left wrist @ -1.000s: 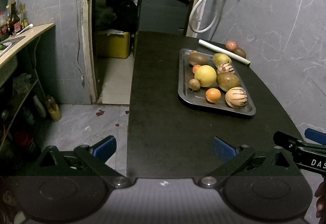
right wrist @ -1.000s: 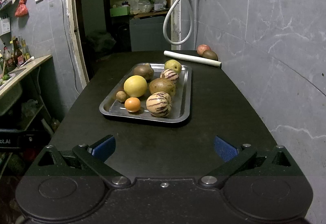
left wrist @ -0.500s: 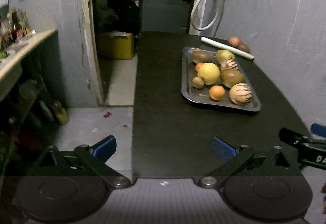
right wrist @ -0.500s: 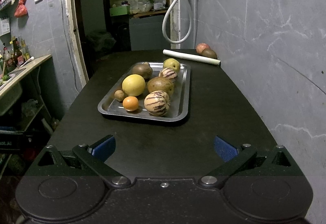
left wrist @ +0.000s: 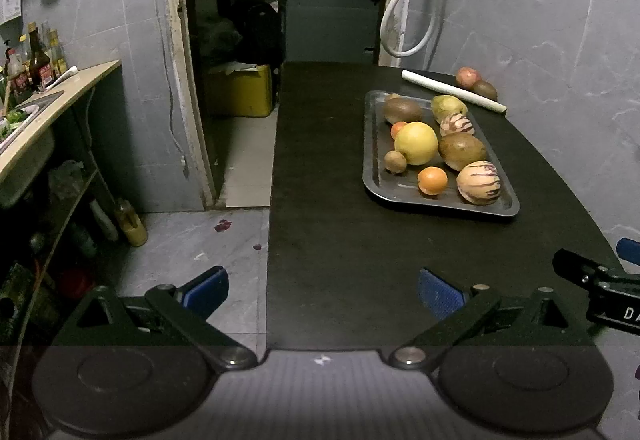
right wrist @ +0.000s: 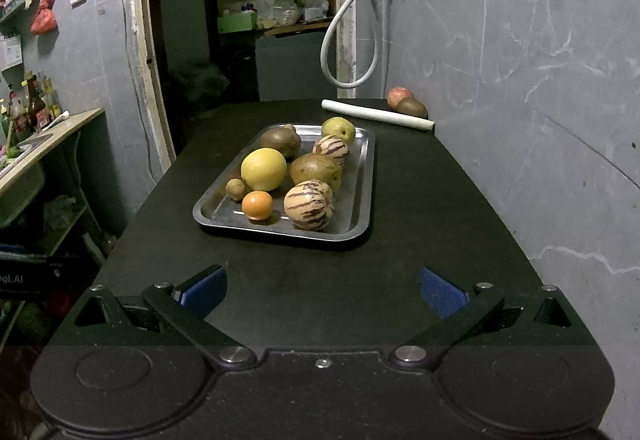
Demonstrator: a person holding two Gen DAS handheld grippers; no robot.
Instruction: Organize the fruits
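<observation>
Left gripper (left wrist: 322, 286): black two-finger tongs with blue pads, spread wide and holding nothing, hanging over the near left edge of the dark tabletop (left wrist: 344, 240).
Right gripper (right wrist: 322, 286): same build, likewise spread and empty, low over the near end of the table and aimed straight at the tray.
Fruit on tray: a shallow grey metal tray (right wrist: 362, 176) sits mid-table and carries the large yellow round citrus (right wrist: 264, 169), the small orange mandarin (right wrist: 257, 205), the small brown round fruit (right wrist: 236, 189), two cream melons with purple stripes (right wrist: 309, 205), two brown oval fruits (right wrist: 316, 169) and a yellow-green pear (right wrist: 338, 129).
Loose fruit: a red apple (right wrist: 400, 95) and a brown kiwi-like fruit (right wrist: 412, 107) lie touching each other by the far wall, behind a white rolled cylinder (right wrist: 376, 114), well apart from the tray.
Step in hand: probably the approach, before any pick is chosen.
How to do it well: the right gripper looks better placed for the first pick. Come in from above, centre the pads on the widest part of one fruit, and close gently, since round skins tend to slip.
Watch for: the tray fruits sit touching, so a low sideways entry could knock neighbours and set them rolling.
</observation>
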